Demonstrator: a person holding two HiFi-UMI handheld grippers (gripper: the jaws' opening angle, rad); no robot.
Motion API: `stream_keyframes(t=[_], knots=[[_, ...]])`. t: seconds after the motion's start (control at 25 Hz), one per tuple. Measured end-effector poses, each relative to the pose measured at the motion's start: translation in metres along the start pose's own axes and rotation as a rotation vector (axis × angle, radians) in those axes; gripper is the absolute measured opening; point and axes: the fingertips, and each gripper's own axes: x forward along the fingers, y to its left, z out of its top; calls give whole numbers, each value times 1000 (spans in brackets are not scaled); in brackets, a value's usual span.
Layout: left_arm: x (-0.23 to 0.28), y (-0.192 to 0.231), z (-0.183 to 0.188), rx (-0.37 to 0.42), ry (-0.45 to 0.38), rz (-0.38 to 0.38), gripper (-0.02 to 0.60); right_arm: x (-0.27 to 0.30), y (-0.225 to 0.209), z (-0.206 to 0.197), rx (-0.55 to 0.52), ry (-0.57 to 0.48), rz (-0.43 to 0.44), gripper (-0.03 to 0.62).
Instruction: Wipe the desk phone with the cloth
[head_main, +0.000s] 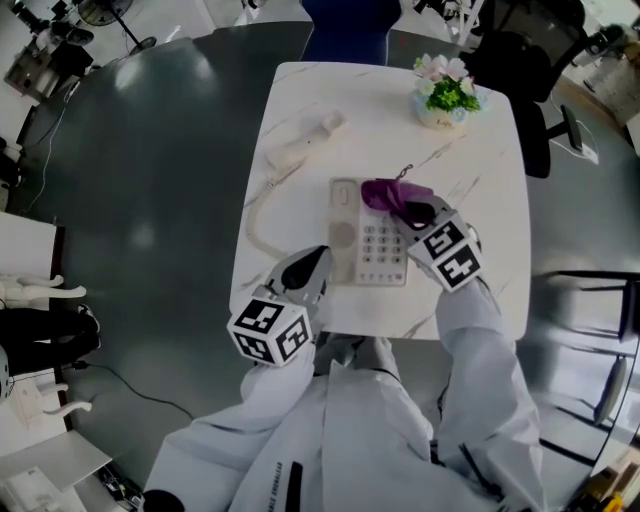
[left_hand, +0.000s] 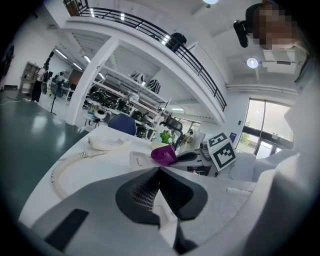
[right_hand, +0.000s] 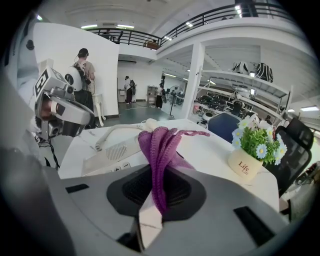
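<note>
Purple cloth: pinched by right gripper at frame centre, atop desk phone for wiping. Left gripper: jaws together, empty, beside phone, likely to steady it.

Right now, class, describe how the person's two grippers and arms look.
Both the left gripper and right gripper are grey-bodied with black ribbed jaw pads; each carries a white cube with black square markers. Long white sleeves cover both arms.
</note>
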Motion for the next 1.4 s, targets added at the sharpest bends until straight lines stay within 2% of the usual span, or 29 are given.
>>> stream_keyframes(t=[0.28,1.4], knots=[[-3,-6,-4,24,12,-22,-3,-6,12,-7,12,6,24,38],[-30,-38,-37,-5,18,18,-3,-31,69,-41,-7,49,133,38]])
